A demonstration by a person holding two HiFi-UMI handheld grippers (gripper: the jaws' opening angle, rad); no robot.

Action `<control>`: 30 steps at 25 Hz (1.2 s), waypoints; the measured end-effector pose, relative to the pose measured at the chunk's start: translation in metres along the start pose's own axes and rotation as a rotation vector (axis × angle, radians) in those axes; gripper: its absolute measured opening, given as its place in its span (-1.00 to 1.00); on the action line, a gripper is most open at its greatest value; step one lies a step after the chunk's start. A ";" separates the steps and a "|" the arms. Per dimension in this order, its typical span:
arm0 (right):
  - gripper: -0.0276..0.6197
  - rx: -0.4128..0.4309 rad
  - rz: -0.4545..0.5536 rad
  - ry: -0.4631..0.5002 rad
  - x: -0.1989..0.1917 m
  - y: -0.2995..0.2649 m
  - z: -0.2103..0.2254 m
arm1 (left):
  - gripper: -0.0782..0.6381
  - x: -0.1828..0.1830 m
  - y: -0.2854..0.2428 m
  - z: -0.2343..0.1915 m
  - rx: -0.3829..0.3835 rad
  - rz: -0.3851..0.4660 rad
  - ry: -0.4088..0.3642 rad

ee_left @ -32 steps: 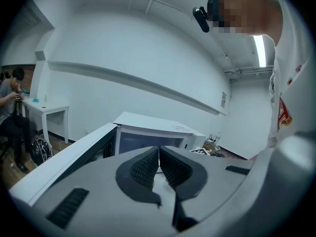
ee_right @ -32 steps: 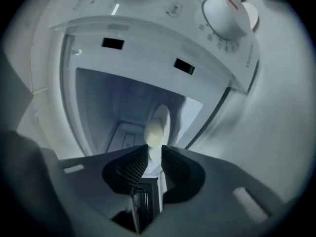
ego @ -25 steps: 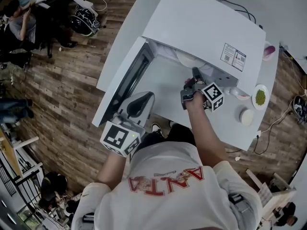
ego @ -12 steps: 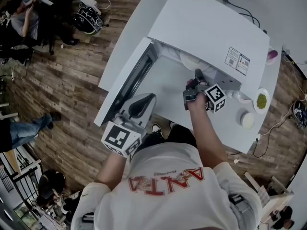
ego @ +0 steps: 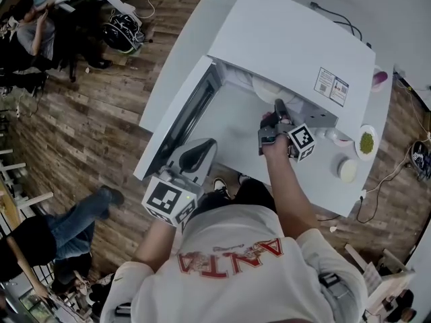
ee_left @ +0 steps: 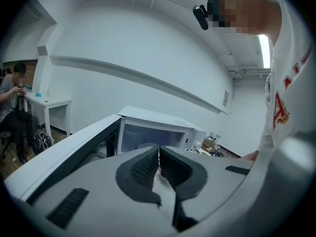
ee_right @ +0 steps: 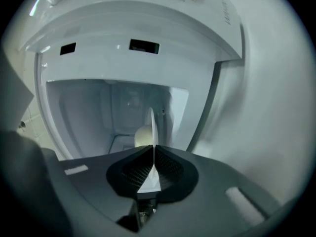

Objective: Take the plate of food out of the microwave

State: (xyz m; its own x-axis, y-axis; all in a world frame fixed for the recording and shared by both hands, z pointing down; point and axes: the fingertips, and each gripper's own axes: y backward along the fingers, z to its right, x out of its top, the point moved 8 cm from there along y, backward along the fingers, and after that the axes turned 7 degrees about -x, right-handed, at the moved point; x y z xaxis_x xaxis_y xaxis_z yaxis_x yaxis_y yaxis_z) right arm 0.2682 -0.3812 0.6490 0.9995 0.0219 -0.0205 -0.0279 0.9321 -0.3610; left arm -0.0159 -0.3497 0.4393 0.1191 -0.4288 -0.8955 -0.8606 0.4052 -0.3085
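The right gripper's jaws, which have just been closing, pinch the rim of the plate. The plate shows edge-on straight ahead of them, inside the microwave. A pale lump of food lies on it just beyond the jaws. The left gripper's jaws are pressed together on nothing. They are held back from the cavity, with the open door to their left and the desk under the oven.
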 end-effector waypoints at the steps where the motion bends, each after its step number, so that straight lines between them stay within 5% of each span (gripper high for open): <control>1: -0.87 0.017 0.003 -0.010 0.000 0.001 0.000 | -0.74 0.000 0.001 0.000 0.002 -0.001 -0.001; 16: -0.88 0.126 -0.041 0.013 -0.027 0.083 -0.012 | -0.74 -0.003 0.027 0.022 -0.078 0.032 -0.027; 22: -0.88 0.084 -0.023 0.016 -0.035 0.151 0.018 | -0.74 -0.009 0.025 0.045 -0.169 0.028 -0.057; 30: -0.87 -0.016 0.139 -0.035 -0.007 0.234 0.078 | -0.74 -0.020 0.018 0.080 -0.298 0.001 -0.097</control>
State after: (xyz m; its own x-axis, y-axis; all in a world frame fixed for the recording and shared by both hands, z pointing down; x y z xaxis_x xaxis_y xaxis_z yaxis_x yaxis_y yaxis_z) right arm 0.2553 -0.1348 0.6373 0.9858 0.1634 -0.0386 -0.1660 0.9135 -0.3715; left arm 0.0056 -0.2691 0.4255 0.1522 -0.3440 -0.9266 -0.9663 0.1452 -0.2126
